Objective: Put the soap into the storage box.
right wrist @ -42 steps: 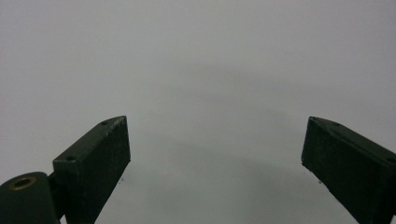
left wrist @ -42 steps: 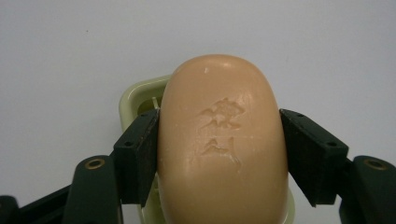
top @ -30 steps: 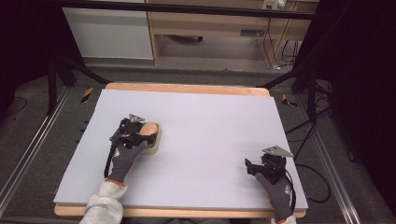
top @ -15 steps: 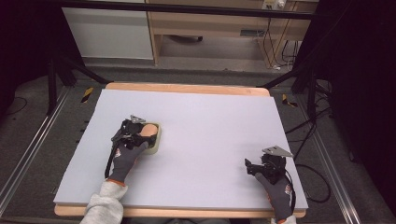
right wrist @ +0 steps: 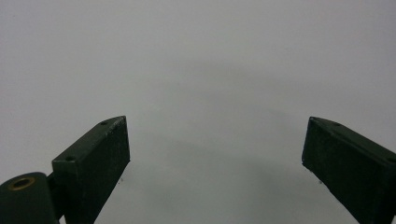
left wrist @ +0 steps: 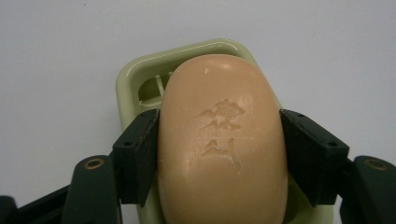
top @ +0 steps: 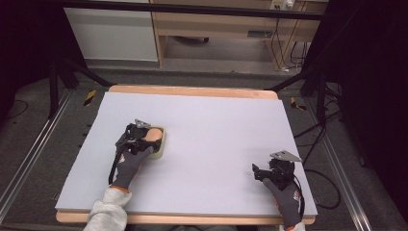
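A: Looking at the high view first: left gripper sits at abt 9 o'clock on the table, right over a peach soap bar in a pale green dish. Gloved hand behind it, sleeve at the near edge.

B: And the right gripper?

A: Abt 4 o'clock, near the front-right corner, well apart from the soap. Nothing by it.

B: Left gripper view?

A: Soap lies lengthwise in the dish, stamped characters on top. Dish rim shows at 11–12 o'clock past the bar. Both black pads are on the soap's sides, at 9 and 3 o'clock of it, touching w/ no gap I can see. So left gripper is clamped on the soap, soap resting in the dish.

B: Right gripper view?

A: Jaws spread wide, at 7 and 4 o'clock of the frame, bare grey table btwn them. Right gripper is released, holding nothing.
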{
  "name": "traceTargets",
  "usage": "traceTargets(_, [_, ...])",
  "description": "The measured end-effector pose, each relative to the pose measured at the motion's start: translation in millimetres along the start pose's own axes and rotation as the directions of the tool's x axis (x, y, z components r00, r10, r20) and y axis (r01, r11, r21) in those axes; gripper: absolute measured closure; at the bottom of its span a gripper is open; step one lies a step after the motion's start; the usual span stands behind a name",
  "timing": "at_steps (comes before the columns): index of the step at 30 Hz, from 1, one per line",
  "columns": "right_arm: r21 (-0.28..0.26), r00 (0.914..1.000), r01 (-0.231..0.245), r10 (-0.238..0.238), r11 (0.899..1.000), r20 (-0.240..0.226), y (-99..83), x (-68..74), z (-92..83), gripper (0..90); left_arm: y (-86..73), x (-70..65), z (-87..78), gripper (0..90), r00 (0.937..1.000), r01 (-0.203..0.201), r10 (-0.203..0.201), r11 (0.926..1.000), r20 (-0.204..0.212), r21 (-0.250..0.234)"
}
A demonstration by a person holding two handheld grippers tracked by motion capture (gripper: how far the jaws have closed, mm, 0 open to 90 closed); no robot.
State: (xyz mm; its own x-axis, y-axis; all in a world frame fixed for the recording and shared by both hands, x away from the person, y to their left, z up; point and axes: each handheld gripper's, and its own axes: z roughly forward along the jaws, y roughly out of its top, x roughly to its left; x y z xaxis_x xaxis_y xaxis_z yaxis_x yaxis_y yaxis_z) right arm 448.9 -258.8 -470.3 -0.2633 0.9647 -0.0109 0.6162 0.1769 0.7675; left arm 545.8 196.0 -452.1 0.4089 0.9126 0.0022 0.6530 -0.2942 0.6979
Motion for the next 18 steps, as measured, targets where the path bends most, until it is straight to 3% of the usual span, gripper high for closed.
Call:
traceTargets(10, [-0.003,1.0,0.008,-0.008,1.0,0.0,-0.2,-1.2,-0.3,8.0,-0.3,1.6,-8.1,26.3,0.9997,0.014,-0.013,0.9997,0.018,-0.021])
traceTargets(18, [-0.011,1.0,-0.002,0.002,1.0,0.007,0.0,-1.4,-1.7,7.8,-1.5,1.1,-30.1,25.4,0.9988,0.01,-0.006,0.9974,0.049,-0.072])
